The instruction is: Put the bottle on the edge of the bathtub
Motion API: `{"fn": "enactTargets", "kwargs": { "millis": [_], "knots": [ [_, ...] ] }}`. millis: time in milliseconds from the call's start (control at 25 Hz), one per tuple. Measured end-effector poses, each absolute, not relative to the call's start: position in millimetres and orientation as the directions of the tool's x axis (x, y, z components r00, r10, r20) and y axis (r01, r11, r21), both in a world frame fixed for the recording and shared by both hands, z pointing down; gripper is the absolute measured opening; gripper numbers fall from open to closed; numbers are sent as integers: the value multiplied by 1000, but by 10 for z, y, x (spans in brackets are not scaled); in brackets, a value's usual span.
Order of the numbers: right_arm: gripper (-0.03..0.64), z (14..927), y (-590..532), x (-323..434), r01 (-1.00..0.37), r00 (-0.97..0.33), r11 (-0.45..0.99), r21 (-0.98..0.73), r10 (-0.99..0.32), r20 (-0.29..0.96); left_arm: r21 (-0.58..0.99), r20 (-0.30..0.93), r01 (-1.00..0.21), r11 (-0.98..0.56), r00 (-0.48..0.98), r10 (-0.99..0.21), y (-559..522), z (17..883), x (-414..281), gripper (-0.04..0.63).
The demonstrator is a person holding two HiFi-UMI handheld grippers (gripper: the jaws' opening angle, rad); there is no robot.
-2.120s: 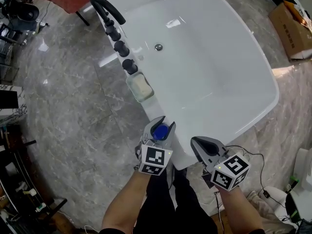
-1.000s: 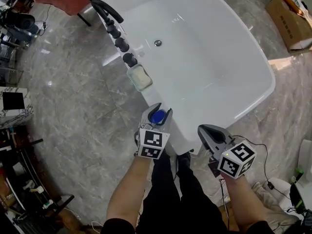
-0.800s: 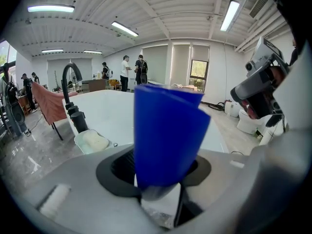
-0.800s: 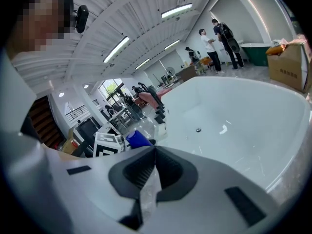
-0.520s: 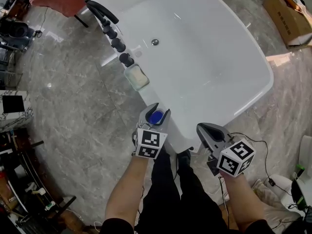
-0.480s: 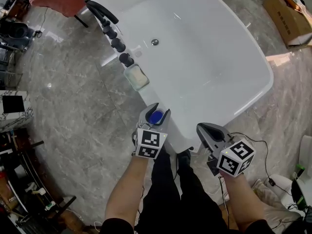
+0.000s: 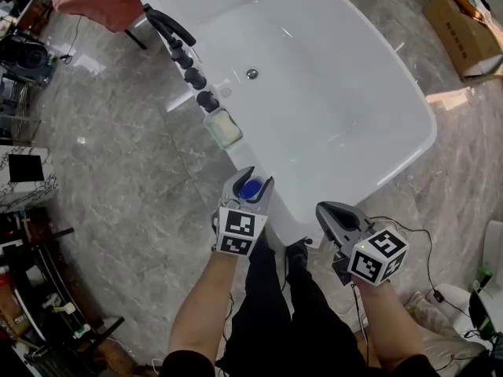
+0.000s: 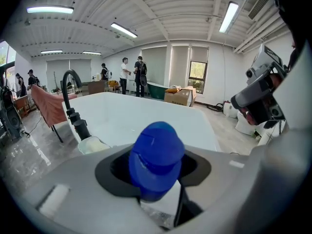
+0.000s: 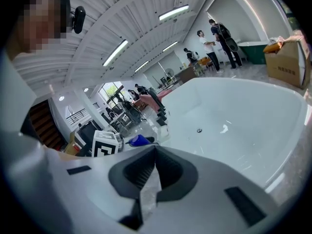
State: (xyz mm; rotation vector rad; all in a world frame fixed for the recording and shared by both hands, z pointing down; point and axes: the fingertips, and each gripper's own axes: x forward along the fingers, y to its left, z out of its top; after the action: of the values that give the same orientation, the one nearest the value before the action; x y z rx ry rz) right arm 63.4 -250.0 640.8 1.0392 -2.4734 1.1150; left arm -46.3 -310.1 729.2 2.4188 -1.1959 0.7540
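Bottle [image 7: 251,188] stands on the tub rim [image 7: 242,157] between the left gripper's [image 7: 251,181] fingers, which have just been opening to free it; the idle right gripper's [image 7: 326,212] fingers are together.

below its blue cap the bottle [image 8: 156,152] is mostly hidden.

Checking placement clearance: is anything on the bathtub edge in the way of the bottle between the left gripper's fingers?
Nothing visible. The bottle stands between the fingers of the left gripper, which have just been opening, at the near rim of the bathtub. The soap dish sits farther along the rim, apart from it.
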Motion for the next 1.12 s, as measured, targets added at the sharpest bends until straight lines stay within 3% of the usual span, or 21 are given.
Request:
{"fn": "enactTargets", "kwargs": {
  "millis": [640, 1120],
  "knots": [
    [12, 5826, -2305, 791, -681, -725, 477, -555, -546, 420, 36, 554, -818, -574, 494, -670, -3036, 6505, -459, 189],
    [12, 5361, -2194, 971, -676, -728, 497, -544, -565, 388, 74, 502, -893, -443, 417, -758, -2885, 5727, -815, 187]
  ]
}}
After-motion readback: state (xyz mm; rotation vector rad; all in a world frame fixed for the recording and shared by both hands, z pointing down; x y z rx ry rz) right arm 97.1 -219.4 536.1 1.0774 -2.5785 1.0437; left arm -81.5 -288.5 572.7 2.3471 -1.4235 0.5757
